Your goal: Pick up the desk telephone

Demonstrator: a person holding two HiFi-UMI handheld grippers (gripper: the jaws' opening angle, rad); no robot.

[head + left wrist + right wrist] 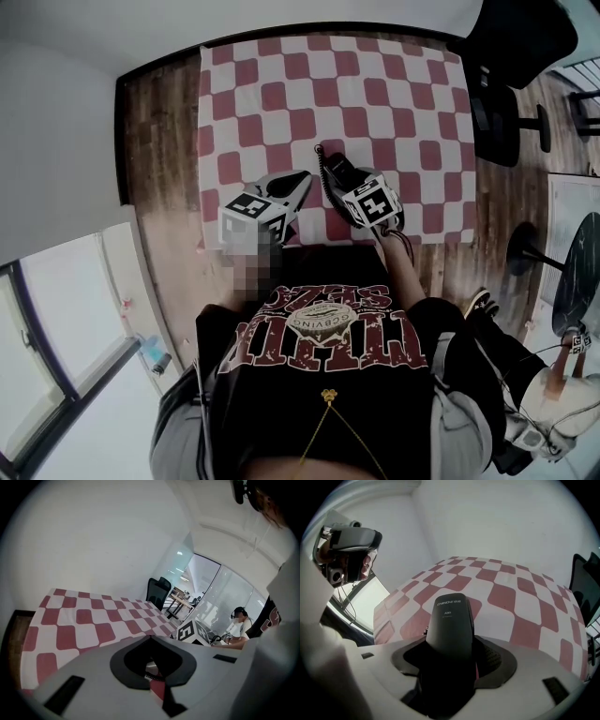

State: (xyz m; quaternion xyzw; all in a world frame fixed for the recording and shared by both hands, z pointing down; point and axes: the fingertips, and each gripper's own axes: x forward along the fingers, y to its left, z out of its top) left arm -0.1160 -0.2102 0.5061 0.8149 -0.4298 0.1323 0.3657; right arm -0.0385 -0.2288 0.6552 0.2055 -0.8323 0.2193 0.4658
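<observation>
Nearest us, at the table's front edge, our right hand-held gripper (450,642) tips steeply down, its marker cube facing up. Its jaws stand wide and straddle the black phone (449,616), which lies between them with a gap showing on one side; the pads do not seem to press yet. We judge this the reach-and-straddle step, just ahead of the grasp. Next we need to settle a little lower, keep the phone centred, and close firmly on its flanks before lifting, minding the coiled cord (151,677) that trails from it.

Just beside it on the left, our left hand-held gripper (302,180) slants gently down, jaws closed together on nothing, clear of the phone. Beyond both, the checked table (375,84) runs bare to the wall.
</observation>
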